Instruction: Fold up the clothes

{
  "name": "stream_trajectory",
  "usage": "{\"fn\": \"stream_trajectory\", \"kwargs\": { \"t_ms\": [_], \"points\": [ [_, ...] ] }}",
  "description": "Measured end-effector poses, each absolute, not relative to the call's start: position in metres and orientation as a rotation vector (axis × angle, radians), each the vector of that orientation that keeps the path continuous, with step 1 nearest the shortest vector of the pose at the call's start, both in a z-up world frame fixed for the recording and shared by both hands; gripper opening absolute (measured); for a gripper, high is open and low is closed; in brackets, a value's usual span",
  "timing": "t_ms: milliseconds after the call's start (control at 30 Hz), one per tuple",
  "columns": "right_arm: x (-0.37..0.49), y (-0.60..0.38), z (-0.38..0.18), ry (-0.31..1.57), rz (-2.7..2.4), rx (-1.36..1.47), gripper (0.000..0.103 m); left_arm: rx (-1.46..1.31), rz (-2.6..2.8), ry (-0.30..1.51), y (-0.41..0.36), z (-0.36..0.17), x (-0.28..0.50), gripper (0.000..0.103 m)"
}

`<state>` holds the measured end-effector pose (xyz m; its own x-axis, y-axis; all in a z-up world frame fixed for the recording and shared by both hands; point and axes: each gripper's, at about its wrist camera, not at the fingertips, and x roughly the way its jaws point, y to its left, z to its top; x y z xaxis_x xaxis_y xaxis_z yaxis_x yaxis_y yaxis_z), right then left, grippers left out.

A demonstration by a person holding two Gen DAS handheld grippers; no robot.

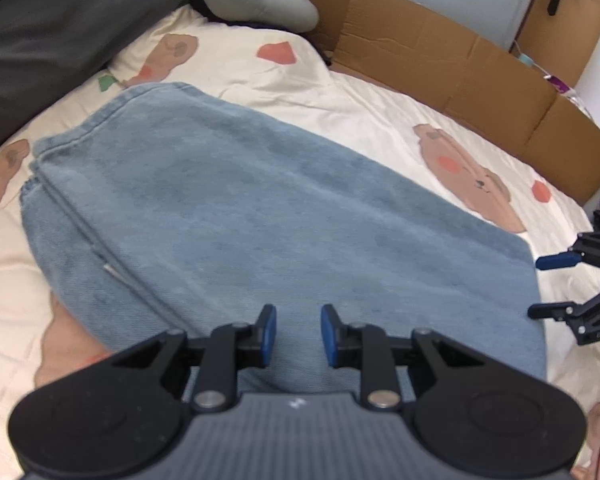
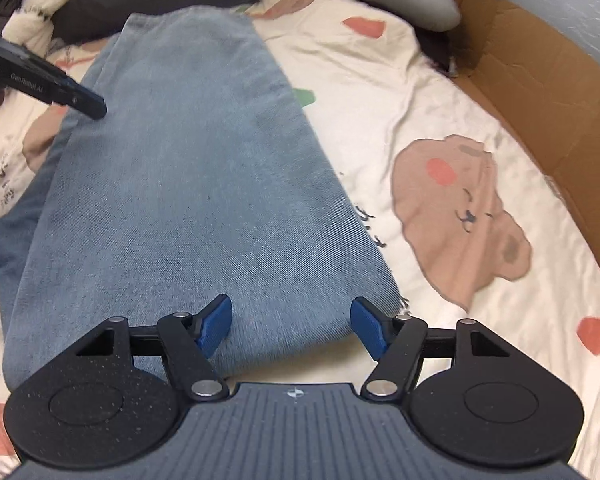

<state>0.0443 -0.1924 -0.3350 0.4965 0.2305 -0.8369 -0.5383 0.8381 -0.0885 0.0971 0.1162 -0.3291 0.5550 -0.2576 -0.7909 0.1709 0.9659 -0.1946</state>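
Jeans (image 2: 188, 184) lie flat, layered lengthwise on the bed (image 2: 380, 128), running toward 12 o'clock; left gripper (image 1: 298, 334) and right gripper (image 2: 291, 326) both gape, jaws released, holding nothing; denim's thick, so pinching one layer could drag the stack crooked.

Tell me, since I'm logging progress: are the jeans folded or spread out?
Folded. The jeans lie as one flat, narrow denim panel on the bedsheet, with layered edges along one side.
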Motion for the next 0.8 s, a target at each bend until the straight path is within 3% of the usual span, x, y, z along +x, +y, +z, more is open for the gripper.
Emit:
{"fn": "stream_trajectory", "kwargs": {
  "t_ms": [400,700,800],
  "points": [
    [0.046,-0.196,-0.340,0.922,0.480,-0.354,0.066,-0.075,-0.438,0.973,0.042,-0.340,0.099,0.025],
    [0.039,-0.215,-0.344,0.960,0.440,-0.344,0.065,-0.008,-0.459,1.067,0.029,-0.358,0.088,0.026],
    [0.034,-0.220,-0.332,0.928,0.431,-0.327,0.056,-0.038,-0.462,1.068,0.032,-0.352,0.088,0.025]
  ]
}}
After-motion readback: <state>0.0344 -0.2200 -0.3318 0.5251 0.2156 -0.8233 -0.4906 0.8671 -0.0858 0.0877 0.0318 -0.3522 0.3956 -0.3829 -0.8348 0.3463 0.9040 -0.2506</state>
